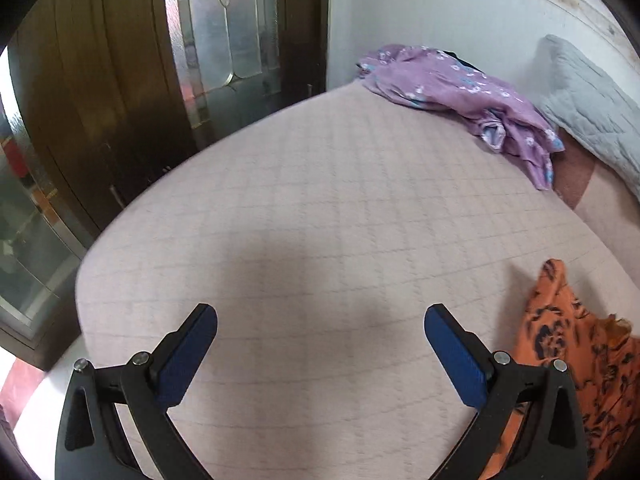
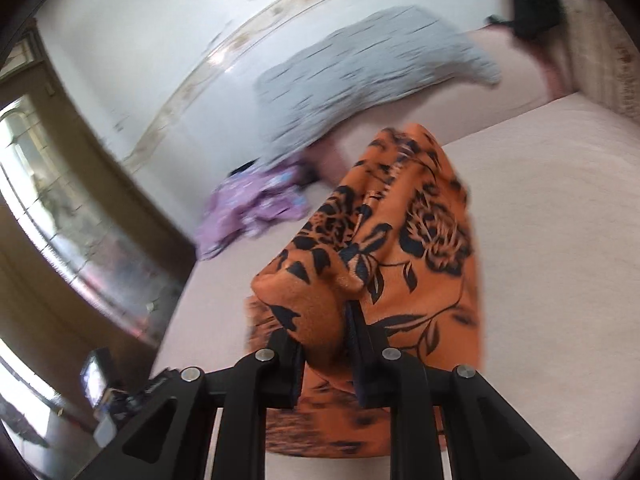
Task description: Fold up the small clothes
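An orange garment with a black flower print (image 2: 400, 248) hangs bunched from my right gripper (image 2: 326, 320), whose pads are shut on a fold of it above the pale pink bed cover (image 2: 560, 280). In the left wrist view the same orange garment (image 1: 580, 352) shows at the lower right, beside my left gripper (image 1: 320, 320). That gripper stands wide open over the bed cover (image 1: 320, 200) with nothing between its blue pads (image 1: 188, 356).
A crumpled purple floral garment (image 1: 460, 92) lies at the far side of the bed, next to a grey quilted pillow (image 1: 592, 108). A dark wooden door with a glass panel (image 1: 224, 20) stands beyond the bed's left edge. A white wall backs the bed.
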`<state>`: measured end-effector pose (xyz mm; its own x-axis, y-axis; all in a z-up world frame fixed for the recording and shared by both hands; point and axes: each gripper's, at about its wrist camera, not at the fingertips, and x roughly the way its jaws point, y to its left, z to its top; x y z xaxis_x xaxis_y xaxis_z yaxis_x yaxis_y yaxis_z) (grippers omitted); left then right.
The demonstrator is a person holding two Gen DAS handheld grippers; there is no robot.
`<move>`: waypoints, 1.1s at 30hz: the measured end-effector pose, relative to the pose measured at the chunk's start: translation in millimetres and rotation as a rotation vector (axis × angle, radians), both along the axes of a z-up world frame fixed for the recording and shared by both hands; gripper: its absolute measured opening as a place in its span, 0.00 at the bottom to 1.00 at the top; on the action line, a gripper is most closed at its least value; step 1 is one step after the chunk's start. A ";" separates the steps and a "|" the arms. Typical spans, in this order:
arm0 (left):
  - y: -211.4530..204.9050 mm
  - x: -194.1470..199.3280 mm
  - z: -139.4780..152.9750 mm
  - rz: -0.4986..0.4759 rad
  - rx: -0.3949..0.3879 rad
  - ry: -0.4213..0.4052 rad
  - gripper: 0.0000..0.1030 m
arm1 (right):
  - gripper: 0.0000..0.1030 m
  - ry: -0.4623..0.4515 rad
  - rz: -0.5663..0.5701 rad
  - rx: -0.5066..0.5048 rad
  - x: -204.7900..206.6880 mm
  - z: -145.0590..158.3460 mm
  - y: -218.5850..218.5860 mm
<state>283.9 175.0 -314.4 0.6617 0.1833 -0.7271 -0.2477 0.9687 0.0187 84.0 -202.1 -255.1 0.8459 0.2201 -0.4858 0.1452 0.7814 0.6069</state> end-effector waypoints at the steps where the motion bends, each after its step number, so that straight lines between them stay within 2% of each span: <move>1: 3.6 0.6 -0.7 -0.005 0.018 -0.001 1.00 | 0.19 0.008 0.031 0.006 6.9 -3.5 16.0; 3: 14.5 -4.1 -3.8 -0.014 0.057 -0.002 1.00 | 0.19 0.031 0.084 0.014 20.0 -15.4 44.1; 6: 29.2 -7.4 -8.8 -0.032 0.075 0.003 1.00 | 0.19 0.100 0.174 0.049 41.9 -47.8 86.2; 8: 35.7 -6.4 -12.5 -0.036 0.081 0.007 1.00 | 0.19 0.153 0.222 0.063 50.3 -73.3 111.2; 10: 40.8 -5.1 -12.9 -0.046 0.064 0.007 1.00 | 0.20 0.166 0.231 0.039 47.7 -89.2 123.5; 11: 43.1 -4.9 -12.4 -0.060 0.031 0.004 1.00 | 0.20 0.161 0.234 0.035 46.2 -93.2 125.9; 13: 45.5 -6.4 -7.7 -0.124 -0.110 -0.014 1.00 | 0.20 0.152 0.248 0.053 44.0 -96.5 120.6; 16: 32.5 -1.1 -6.6 -0.263 -0.300 0.006 1.00 | 0.23 0.174 0.302 0.140 41.8 -98.7 102.0; 17: 21.3 2.7 -7.8 -0.326 -0.367 0.034 1.00 | 0.31 0.184 0.321 0.157 39.0 -97.6 96.1; 20: -6.7 9.6 -11.4 -0.441 -0.442 0.091 1.00 | 0.68 0.137 0.333 0.166 19.6 -84.3 78.4; 22: -29.5 11.5 -15.0 -0.495 -0.437 0.133 1.00 | 0.68 0.080 0.301 0.138 1.3 -71.4 61.7; 25: -52.1 8.3 -17.6 -0.535 -0.394 0.148 1.00 | 0.66 0.046 0.196 0.059 -14.6 -59.2 32.0; 26: -58.8 6.6 -17.3 -0.549 -0.381 0.147 1.00 | 0.56 0.048 0.168 0.026 -16.6 -57.6 23.0; 27: -62.7 5.6 -18.0 -0.563 -0.373 0.145 1.00 | 0.42 0.064 0.143 0.002 -16.6 -58.5 15.6; 28: -66.1 4.6 -18.7 -0.573 -0.365 0.145 0.99 | 0.38 0.090 0.125 -0.006 -14.7 -62.4 9.6; 30: -74.3 2.8 -22.1 -0.593 -0.339 0.153 0.85 | 0.36 0.171 0.139 0.022 -5.0 -83.4 2.0; 31: -79.3 2.5 -25.3 -0.609 -0.316 0.167 0.71 | 0.34 0.218 0.154 0.042 0.4 -99.4 1.4; 32: -83.5 0.1 -28.4 -0.625 -0.300 0.181 0.58 | 0.33 0.233 0.161 0.050 2.5 -110.0 2.3; 33: -84.8 -1.1 -32.4 -0.636 -0.293 0.190 0.53 | 0.32 0.201 0.158 0.044 -1.3 -114.5 2.9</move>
<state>282.8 90.2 -346.7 0.4329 -0.4153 -0.8001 0.3469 0.8959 -0.2774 82.7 -199.2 -369.5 0.6870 0.3665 -0.6274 0.1445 0.7773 0.6123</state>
